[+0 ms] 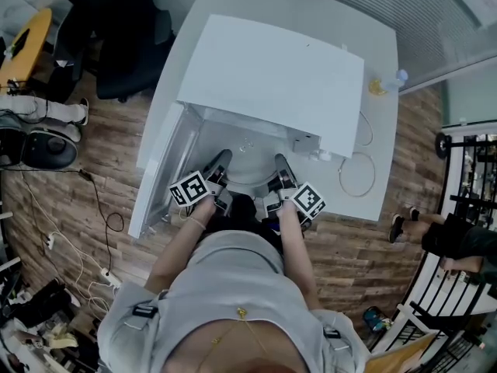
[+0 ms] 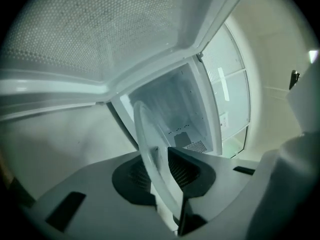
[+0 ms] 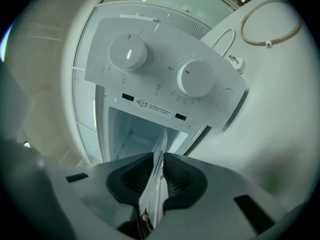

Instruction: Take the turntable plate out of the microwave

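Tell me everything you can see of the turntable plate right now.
The turntable plate is a round, clear disc that looks like glass, with a raised rim. It sits at the mouth of the open microwave. The left gripper and the right gripper clamp its rim on opposite sides. Whether it touches the cavity floor cannot be told.

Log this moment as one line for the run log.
left tongs: shut on turntable plate | right tongs: shut on turntable plate | microwave: door open | step: plate held at opening
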`<control>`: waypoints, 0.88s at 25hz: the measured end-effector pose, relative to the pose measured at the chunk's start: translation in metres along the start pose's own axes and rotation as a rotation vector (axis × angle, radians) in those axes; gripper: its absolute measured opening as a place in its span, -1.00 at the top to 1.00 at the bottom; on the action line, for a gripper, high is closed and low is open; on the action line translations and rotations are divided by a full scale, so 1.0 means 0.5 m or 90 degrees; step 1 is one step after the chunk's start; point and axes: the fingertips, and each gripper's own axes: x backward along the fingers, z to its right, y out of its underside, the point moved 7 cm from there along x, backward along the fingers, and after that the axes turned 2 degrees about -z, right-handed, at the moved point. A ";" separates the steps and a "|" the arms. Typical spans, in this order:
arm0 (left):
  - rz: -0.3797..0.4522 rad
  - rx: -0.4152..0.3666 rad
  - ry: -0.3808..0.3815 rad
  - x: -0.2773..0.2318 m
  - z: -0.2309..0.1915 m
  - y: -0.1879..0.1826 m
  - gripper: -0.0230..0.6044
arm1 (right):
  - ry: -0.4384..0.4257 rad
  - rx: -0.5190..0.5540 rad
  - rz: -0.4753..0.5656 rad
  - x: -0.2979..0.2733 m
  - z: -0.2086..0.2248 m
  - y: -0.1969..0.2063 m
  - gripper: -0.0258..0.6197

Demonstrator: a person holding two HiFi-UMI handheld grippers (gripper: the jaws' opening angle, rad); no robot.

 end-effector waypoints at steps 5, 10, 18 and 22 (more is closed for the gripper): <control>0.010 0.001 0.006 0.026 0.019 0.012 0.63 | 0.027 -0.015 -0.006 0.031 -0.011 0.007 0.72; 0.018 0.003 0.009 0.053 0.042 0.030 0.63 | -0.033 0.027 -0.009 0.046 -0.048 0.001 0.72; 0.028 -0.009 0.030 0.102 0.101 0.049 0.63 | 0.007 -0.027 0.003 0.117 -0.079 0.013 0.73; 0.032 -0.010 0.043 0.116 0.125 0.057 0.63 | -0.039 0.028 0.002 0.131 -0.117 -0.003 0.73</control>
